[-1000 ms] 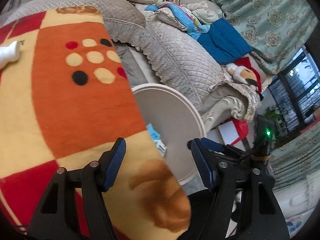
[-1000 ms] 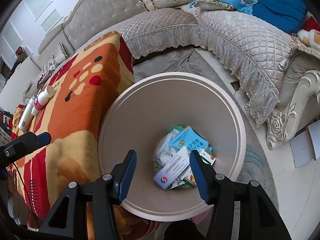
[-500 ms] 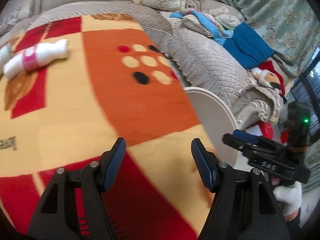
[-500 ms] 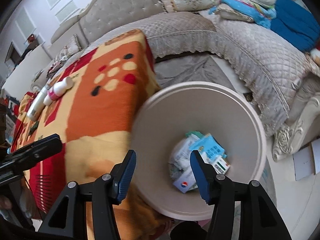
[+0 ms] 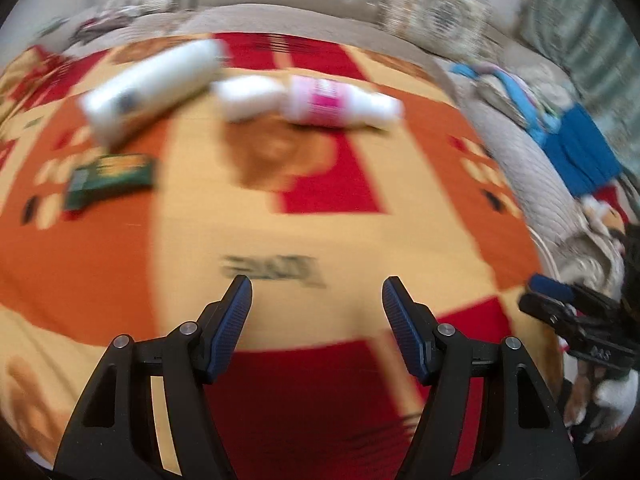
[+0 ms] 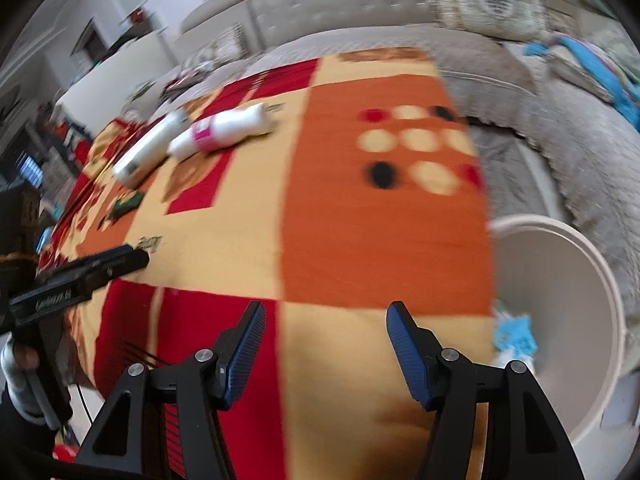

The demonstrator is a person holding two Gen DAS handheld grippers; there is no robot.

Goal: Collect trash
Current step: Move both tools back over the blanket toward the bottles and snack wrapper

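Note:
On the orange, red and yellow blanket (image 5: 312,216) lie a white bottle with a pink label (image 5: 320,100), a plain white bottle (image 5: 148,84) and a flat green packet (image 5: 108,178). All three also show in the right wrist view: pink-label bottle (image 6: 224,128), white bottle (image 6: 148,152), green packet (image 6: 126,204). My left gripper (image 5: 316,292) is open and empty above the blanket, short of them. My right gripper (image 6: 324,318) is open and empty over the blanket's near edge. The round beige bin (image 6: 600,308) holds blue and white wrappers (image 6: 514,340).
A grey quilted sofa (image 6: 540,92) with cushions and blue cloth (image 5: 576,152) curves behind the blanket and bin. The right gripper shows at the left wrist view's right edge (image 5: 560,304). The left gripper shows at the right wrist view's left (image 6: 80,276). Both views are blurred.
Both views have swung left, away from the bin and over the blanket. The bottles and green packet have come into the left wrist view. Both grippers stayed open.

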